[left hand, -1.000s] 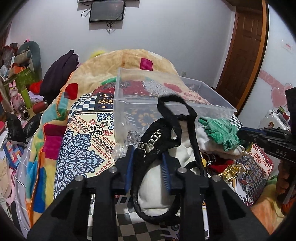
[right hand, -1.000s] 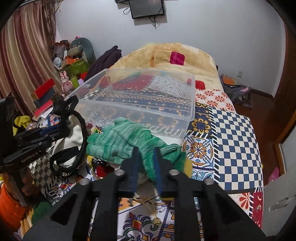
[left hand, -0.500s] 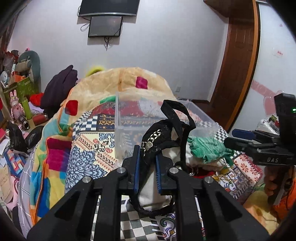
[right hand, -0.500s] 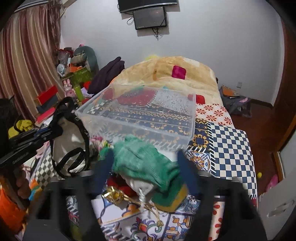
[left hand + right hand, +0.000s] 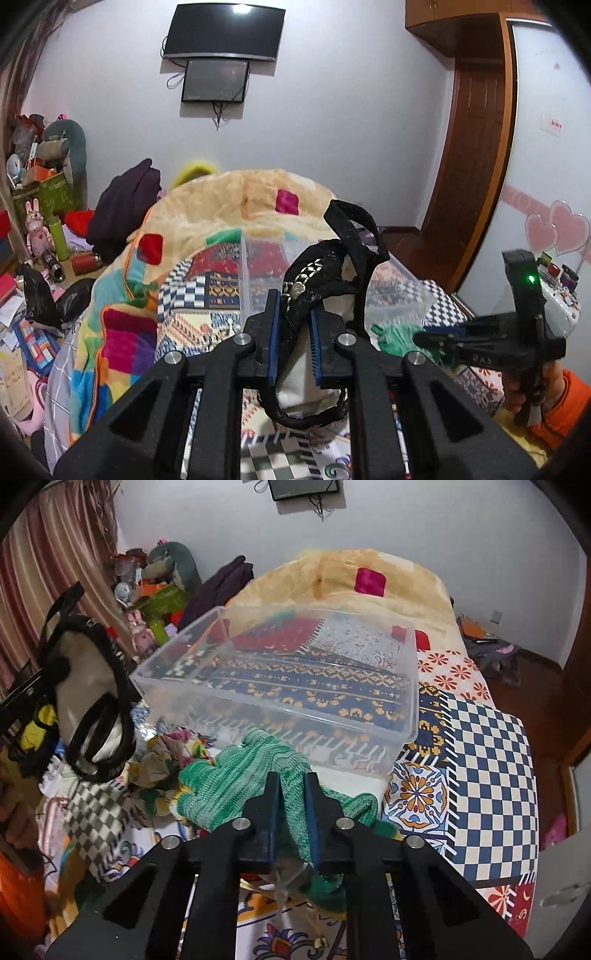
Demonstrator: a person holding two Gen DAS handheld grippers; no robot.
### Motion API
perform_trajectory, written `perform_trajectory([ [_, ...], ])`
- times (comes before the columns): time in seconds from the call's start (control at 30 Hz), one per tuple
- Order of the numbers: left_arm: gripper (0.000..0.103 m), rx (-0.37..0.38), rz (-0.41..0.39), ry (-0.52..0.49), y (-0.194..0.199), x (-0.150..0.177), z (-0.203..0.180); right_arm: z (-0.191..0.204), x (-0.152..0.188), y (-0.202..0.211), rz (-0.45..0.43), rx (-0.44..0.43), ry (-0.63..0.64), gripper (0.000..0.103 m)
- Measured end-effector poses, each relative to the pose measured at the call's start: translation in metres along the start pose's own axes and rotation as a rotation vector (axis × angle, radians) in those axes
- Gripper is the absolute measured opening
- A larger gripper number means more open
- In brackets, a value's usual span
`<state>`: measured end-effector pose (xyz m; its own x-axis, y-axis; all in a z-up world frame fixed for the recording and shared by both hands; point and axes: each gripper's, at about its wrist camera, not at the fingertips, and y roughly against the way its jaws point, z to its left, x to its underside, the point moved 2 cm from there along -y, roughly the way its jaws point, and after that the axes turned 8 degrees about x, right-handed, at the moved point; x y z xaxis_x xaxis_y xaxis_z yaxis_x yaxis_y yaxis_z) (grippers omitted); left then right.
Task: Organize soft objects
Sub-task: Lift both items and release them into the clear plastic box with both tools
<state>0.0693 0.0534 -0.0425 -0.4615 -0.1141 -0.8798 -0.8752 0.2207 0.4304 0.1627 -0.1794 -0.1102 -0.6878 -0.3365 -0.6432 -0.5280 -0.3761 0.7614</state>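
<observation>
Already we held the black-strapped bag (image 5: 325, 273) pinched in the closed left tool (image 5: 293, 341) and the green glove (image 5: 236, 779) in the closed right tool (image 5: 291, 812), below the clear bin (image 5: 406, 686) at centre frame, where dangling straps could, we judged, catch its rim.

Green knit glove (image 5: 255, 775), limp, pinched at cuff, fingers drooping left, just in front of clear plastic bin (image 5: 280, 686) on bed. White bag with black trim and straps (image 5: 328, 280), lifted, dangling, strap looped upward; bin empty, upright.
</observation>
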Motion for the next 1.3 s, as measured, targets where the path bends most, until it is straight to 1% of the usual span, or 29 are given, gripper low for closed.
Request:
perform_trajectory([
  [0.13,0.013,-0.014,-0.019,-0.016,-0.003,-0.015,0.003,0.003,-0.003,0.01,-0.031,-0.009,-0.007,0.008],
  [0.2,0.013,-0.016,-0.024,-0.022,-0.005,-0.022,0.004,0.003,-0.008,0.02,-0.06,-0.018,-0.011,0.008],
  [0.4,0.013,-0.018,-0.046,-0.039,-0.019,-0.051,0.008,0.005,-0.039,0.046,-0.187,0.017,-0.018,0.008],
  [0.47,0.013,-0.013,-0.044,-0.044,-0.026,-0.058,0.008,-0.001,-0.052,0.051,-0.231,0.034,-0.034,0.008],
  [0.57,0.013,-0.013,-0.033,-0.055,-0.04,-0.066,0.01,-0.005,-0.067,0.052,-0.27,0.051,-0.049,0.008],
  [0.67,0.013,-0.02,-0.007,-0.06,-0.059,-0.069,0.013,-0.008,-0.079,0.045,-0.289,0.076,-0.055,0.008],
  [0.83,0.013,-0.04,0.06,-0.063,-0.096,-0.064,0.021,-0.01,-0.089,0.018,-0.256,0.103,-0.045,0.008],
  [0.9,0.013,-0.039,0.101,-0.053,-0.112,-0.058,0.024,-0.009,-0.089,0.004,-0.226,0.117,-0.03,0.008],
  [1.0,0.013,-0.031,0.179,-0.041,-0.134,-0.046,0.028,-0.007,-0.085,-0.021,-0.157,0.121,-0.006,0.008],
  [1.13,0.013,-0.018,0.261,-0.035,-0.153,-0.031,0.028,-0.003,-0.074,-0.044,-0.069,0.126,0.038,0.008],
  [1.27,0.014,-0.015,0.307,-0.037,-0.162,-0.021,0.024,0.001,-0.068,-0.054,-0.011,0.13,0.06,0.009],
  [1.3,0.016,-0.012,0.313,-0.033,-0.162,-0.02,0.024,0.002,-0.067,-0.054,-0.003,0.129,0.062,0.01],
])
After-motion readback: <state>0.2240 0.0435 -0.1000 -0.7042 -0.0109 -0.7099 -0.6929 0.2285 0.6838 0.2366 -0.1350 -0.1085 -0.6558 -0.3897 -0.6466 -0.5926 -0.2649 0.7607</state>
